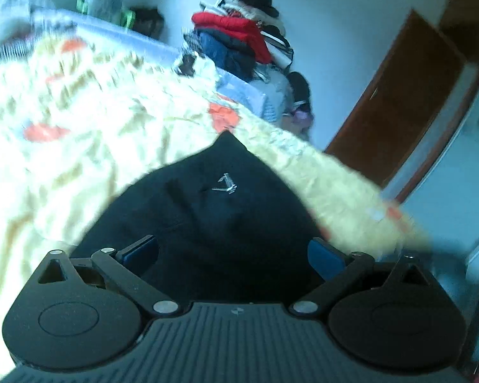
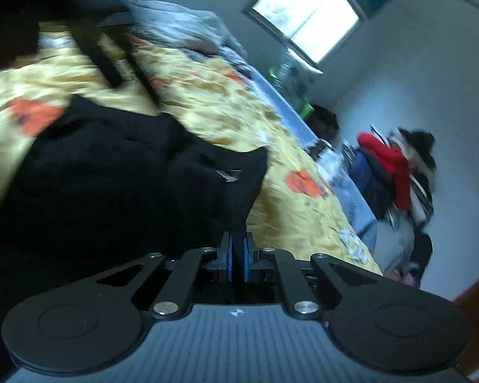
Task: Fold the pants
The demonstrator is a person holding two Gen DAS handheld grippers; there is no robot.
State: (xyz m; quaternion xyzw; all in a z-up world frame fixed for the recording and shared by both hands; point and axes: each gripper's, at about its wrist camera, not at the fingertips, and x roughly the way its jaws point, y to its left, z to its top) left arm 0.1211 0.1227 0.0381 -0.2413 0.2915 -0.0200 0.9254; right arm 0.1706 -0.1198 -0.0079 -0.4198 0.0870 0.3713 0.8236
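Black pants (image 1: 207,210) lie on a yellow bedspread with orange patches (image 1: 79,121). A small silver zip pull (image 1: 225,186) shows on the cloth. My left gripper (image 1: 233,252) is open, its blue pads wide apart just above the pants, holding nothing. In the right wrist view the pants (image 2: 111,175) spread to the left on the bedspread (image 2: 207,102). My right gripper (image 2: 237,260) is shut on a raised fold of the pants, which runs up from the blue pads to a corner (image 2: 252,166). Both views are motion-blurred.
A pile of clothes with a red jacket (image 1: 239,32) stands past the bed's far corner, also in the right wrist view (image 2: 392,166). A brown door (image 1: 399,102) is at the right. A window (image 2: 306,16) and grey bedding (image 2: 182,25) lie beyond the bed.
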